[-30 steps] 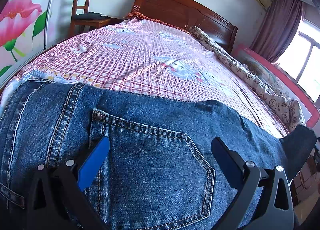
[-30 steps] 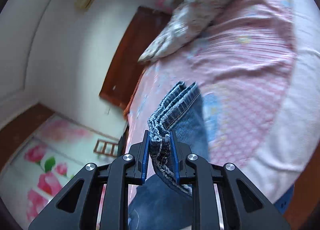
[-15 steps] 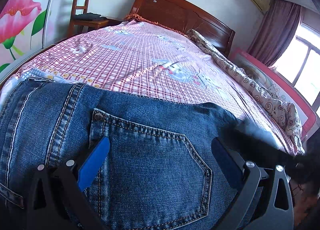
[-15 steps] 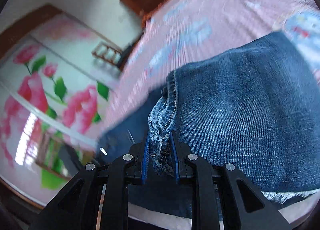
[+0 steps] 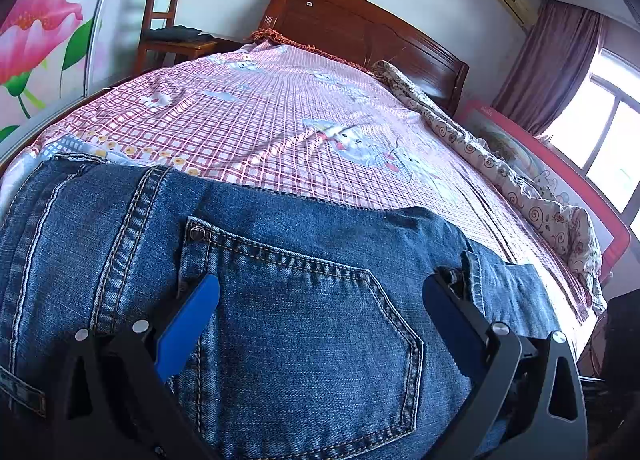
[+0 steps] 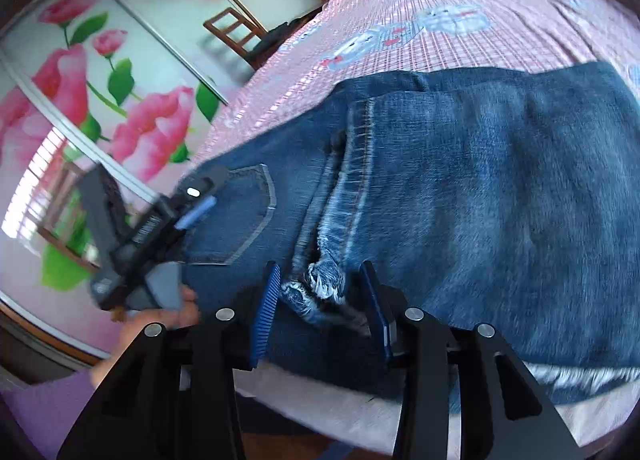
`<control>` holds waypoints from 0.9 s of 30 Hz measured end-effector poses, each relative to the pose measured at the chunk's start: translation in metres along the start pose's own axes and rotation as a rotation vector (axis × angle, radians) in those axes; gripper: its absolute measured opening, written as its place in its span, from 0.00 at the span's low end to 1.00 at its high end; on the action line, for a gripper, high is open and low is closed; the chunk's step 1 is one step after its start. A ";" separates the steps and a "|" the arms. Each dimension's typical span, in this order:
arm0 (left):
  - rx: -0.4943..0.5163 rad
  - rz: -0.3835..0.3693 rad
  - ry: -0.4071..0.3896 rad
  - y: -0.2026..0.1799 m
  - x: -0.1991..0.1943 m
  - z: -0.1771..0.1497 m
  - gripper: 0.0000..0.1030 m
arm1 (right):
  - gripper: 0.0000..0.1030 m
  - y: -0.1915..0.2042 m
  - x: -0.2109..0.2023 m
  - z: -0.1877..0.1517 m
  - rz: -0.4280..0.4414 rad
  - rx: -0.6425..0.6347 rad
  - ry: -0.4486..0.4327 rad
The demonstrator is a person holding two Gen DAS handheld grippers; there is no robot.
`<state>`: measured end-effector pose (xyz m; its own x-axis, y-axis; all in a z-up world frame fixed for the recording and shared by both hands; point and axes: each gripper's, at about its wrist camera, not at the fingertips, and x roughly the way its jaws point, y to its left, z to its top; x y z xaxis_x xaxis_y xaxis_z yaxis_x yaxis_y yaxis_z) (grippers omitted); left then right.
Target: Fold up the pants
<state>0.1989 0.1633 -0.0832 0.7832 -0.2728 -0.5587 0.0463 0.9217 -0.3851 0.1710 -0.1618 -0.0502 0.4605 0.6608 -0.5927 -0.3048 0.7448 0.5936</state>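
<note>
Jeans (image 5: pixel 304 300) lie flat on the bed (image 5: pixel 280 116), near its foot edge, folded over on themselves. The leg ends are laid on top beside the back pocket (image 5: pixel 304 324).

Left tool (image 5: pixel 320 300) is wide open, holding nothing. It sits low over the seat, the pocket directly between and ahead of its fingers, denim running side to side across its view.

Right tool (image 6: pixel 320 292) is part open, not clamping. The frayed hem (image 6: pixel 320 284) sits loose in the gap just ahead of its pads; the folded leg stretches away forward and to its right, the double-stitched seam running straight ahead from the hem. The left tool shows in this view off to the left, on the pocket, a hand (image 6: pixel 160 316) behind it.

Key relation — the long axis of the folded stack runs across, from the left tool toward the right tool. The hem end is nearest the right tool, the waist end nearest the left. Likely next: another fold along that axis, the right side better placed to carry it.

Denim is mid-blue, faded, heavy, with orange stitching and fraying white hems — looks stiff enough to hold a crease.
</note>
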 end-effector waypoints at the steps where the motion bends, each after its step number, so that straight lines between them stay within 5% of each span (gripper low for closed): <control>1: -0.001 -0.002 -0.001 0.000 0.000 0.000 0.98 | 0.39 -0.002 -0.012 0.000 0.043 0.019 -0.026; 5: -0.004 -0.004 -0.005 0.001 0.000 0.000 0.98 | 0.39 -0.033 -0.058 0.008 0.148 0.215 -0.200; 7: -0.005 -0.004 -0.005 0.001 0.000 0.000 0.98 | 0.40 -0.047 -0.057 0.013 0.137 0.260 -0.193; 8: -0.004 -0.003 -0.004 0.001 0.000 0.000 0.98 | 0.45 -0.048 -0.048 0.014 0.135 0.250 -0.161; 9: -0.003 -0.001 -0.003 0.001 0.000 0.000 0.98 | 0.70 -0.049 -0.033 0.012 0.098 0.231 -0.101; 10: -0.003 -0.001 -0.002 0.001 0.000 0.000 0.98 | 0.73 -0.049 -0.015 0.009 0.030 0.201 -0.024; 14: 0.002 0.007 0.002 0.000 0.000 0.002 0.98 | 0.74 -0.030 -0.012 -0.003 -0.091 0.033 -0.093; 22: 0.043 0.069 0.005 -0.015 -0.024 -0.008 0.98 | 0.74 -0.039 -0.012 0.004 -0.049 0.056 -0.069; 27: -0.118 -0.088 -0.164 0.002 -0.114 -0.034 0.98 | 0.74 -0.025 0.004 0.007 -0.061 0.042 -0.074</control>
<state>0.0888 0.1869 -0.0451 0.8703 -0.2932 -0.3958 0.0537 0.8552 -0.5155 0.1863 -0.1784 -0.0639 0.5375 0.6048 -0.5876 -0.2400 0.7778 0.5809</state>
